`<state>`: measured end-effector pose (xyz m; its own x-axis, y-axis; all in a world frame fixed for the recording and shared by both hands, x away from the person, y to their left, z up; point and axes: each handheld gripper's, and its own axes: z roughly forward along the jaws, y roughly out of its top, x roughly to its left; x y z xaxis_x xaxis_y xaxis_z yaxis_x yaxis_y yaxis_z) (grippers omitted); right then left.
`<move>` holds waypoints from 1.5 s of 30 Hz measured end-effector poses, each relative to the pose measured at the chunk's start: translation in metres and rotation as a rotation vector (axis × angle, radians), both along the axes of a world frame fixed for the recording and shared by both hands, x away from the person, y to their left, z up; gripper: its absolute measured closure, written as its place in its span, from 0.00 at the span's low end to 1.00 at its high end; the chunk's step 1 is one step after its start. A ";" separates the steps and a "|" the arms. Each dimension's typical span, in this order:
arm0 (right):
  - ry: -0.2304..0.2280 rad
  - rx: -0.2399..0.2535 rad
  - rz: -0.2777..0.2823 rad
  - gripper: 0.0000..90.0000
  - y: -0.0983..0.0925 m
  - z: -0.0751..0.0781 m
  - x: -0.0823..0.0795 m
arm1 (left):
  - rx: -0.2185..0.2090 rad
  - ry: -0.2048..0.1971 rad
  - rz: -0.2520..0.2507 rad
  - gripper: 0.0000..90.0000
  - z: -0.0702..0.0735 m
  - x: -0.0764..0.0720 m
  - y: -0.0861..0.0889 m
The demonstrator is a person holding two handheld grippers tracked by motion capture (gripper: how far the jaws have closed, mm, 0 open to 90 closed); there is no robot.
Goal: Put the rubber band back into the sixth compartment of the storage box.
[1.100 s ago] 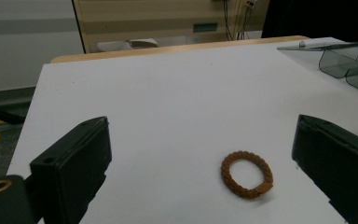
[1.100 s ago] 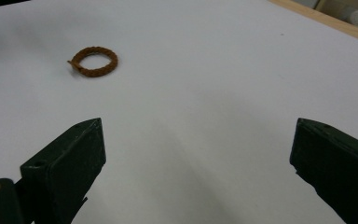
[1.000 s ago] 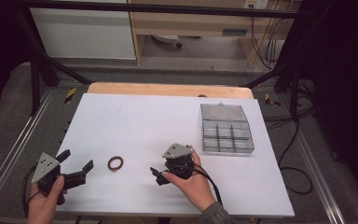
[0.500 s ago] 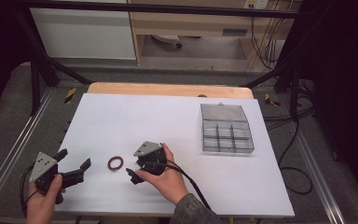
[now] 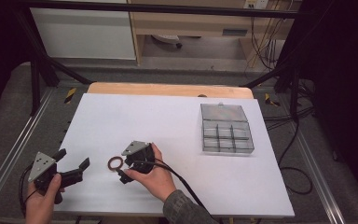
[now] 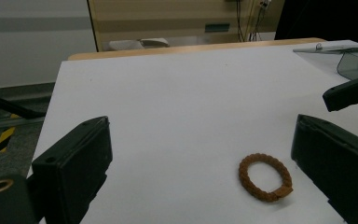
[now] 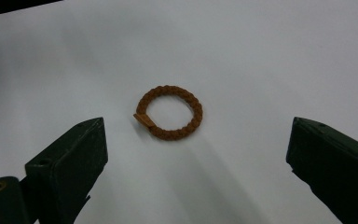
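Observation:
A brown braided ring [image 5: 115,163] lies flat on the white table [image 5: 168,112] near the front left. My right gripper [image 5: 122,169] is just right of it, open, jaws pointing at it. In the right gripper view the ring [image 7: 169,112] lies a little ahead of the wide-apart jaws of that gripper [image 7: 196,140], untouched. My left gripper [image 5: 73,159] is open near the table's front left corner, left of the ring. Seen from the left gripper [image 6: 203,140], the ring [image 6: 265,176] lies ahead near the right jaw, with a right gripper jaw tip [image 6: 349,93] beyond.
A clear plastic compartment box [image 5: 226,130] with its lid raised stands at the right of the table; its edge [image 6: 354,58] also appears in the left gripper view. A wooden strip [image 5: 168,88] borders the far edge. Metal rails run along both sides.
My right gripper has travelled left across the table from near the middle to right beside the ring. The left gripper has barely moved. The ring has stayed put.

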<state>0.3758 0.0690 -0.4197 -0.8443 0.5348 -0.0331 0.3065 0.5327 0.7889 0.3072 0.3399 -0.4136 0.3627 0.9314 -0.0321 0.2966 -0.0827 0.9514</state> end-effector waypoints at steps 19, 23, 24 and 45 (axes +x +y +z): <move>0.028 -0.008 0.045 0.07 0.032 -0.007 -0.002 | 0.002 0.006 0.017 0.06 0.000 0.001 0.004; 0.034 -0.015 0.056 0.06 0.034 -0.008 -0.001 | -0.002 0.002 0.011 0.05 0.000 0.001 0.003; 0.040 -0.016 0.051 0.06 0.035 -0.008 -0.002 | -0.001 0.002 0.010 0.05 0.000 0.002 0.003; 0.077 -0.063 0.043 0.06 0.050 -0.011 0.014 | 0.006 0.015 0.038 0.05 -0.001 0.003 0.005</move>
